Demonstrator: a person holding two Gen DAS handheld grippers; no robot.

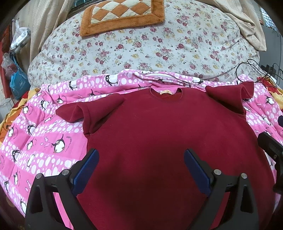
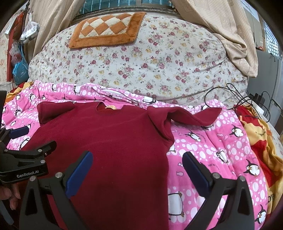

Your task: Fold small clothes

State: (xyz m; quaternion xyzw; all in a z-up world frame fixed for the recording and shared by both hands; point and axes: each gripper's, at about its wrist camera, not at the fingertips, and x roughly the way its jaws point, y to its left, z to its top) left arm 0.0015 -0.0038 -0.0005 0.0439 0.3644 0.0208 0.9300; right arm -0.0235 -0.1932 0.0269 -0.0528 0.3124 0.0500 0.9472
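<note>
While shirt lies flat, unfolded, on pink quilt, collar far: fold not started. Left gripper wide open, empty, above near hem; right gripper same, straddling right edge. Next: 2 grippers pinch side, fold across.

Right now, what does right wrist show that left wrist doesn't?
Only right wrist: the left gripper from the side, a hand under it, and the shirt's side edge running between the right gripper fingers. Only left wrist: the left gripper open over mid-shirt, both sleeves fully in frame. Both: the red shirt flat on the pink penguin quilt, the floral bedding, the orange checked mat.
</note>
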